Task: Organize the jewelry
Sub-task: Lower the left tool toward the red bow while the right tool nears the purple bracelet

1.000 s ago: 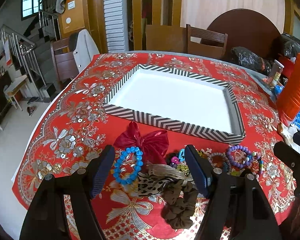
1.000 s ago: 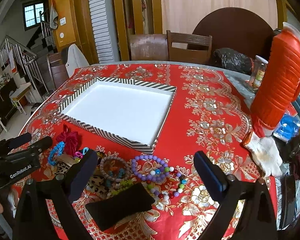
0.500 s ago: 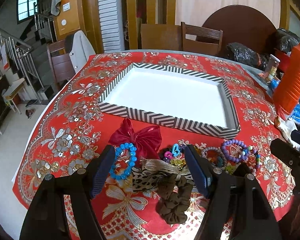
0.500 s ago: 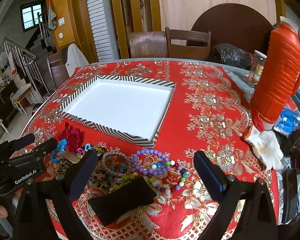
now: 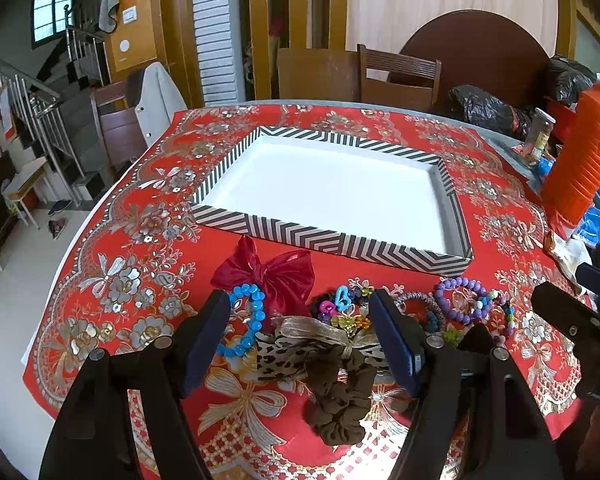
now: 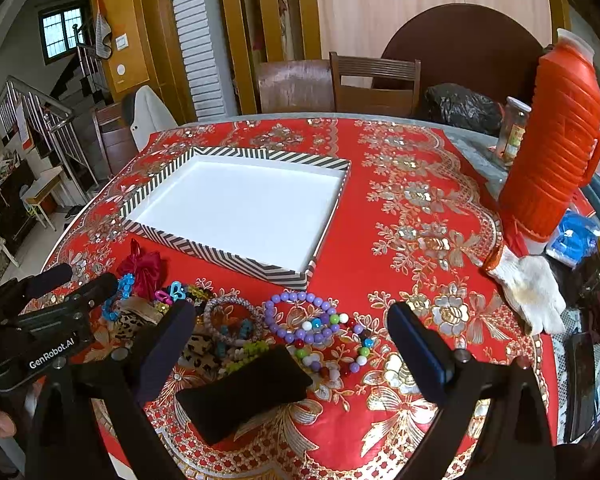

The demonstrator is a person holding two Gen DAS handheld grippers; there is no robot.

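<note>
A shallow white tray with a black-and-white zigzag rim (image 5: pixel 328 240) (image 6: pixel 236 258) lies empty on the red tablecloth. In front of it is a heap of jewelry: a red bow (image 5: pixel 272 272), a blue bead bracelet (image 5: pixel 246 320), a brown scrunchie (image 5: pixel 338 396), a purple bead bracelet (image 5: pixel 460 304) (image 6: pixel 300 316) and a black cushion (image 6: pixel 244 388). My left gripper (image 5: pixel 300 344) hovers open above the bow and scrunchie. Over the purple bracelet and the cushion, my right gripper (image 6: pixel 292 352) is open too. Neither holds anything.
An orange thermos (image 6: pixel 552 140) stands at the right with a glass jar (image 6: pixel 514 132) behind it. A white work glove (image 6: pixel 528 288) and blue plastic (image 6: pixel 576 240) lie near the right edge. Wooden chairs (image 5: pixel 396 76) stand beyond the table.
Both grippers have drifted slightly, so the jewelry heap and the tray sit a little differently in view. Both grippers stay open, and nothing on the table has moved.
</note>
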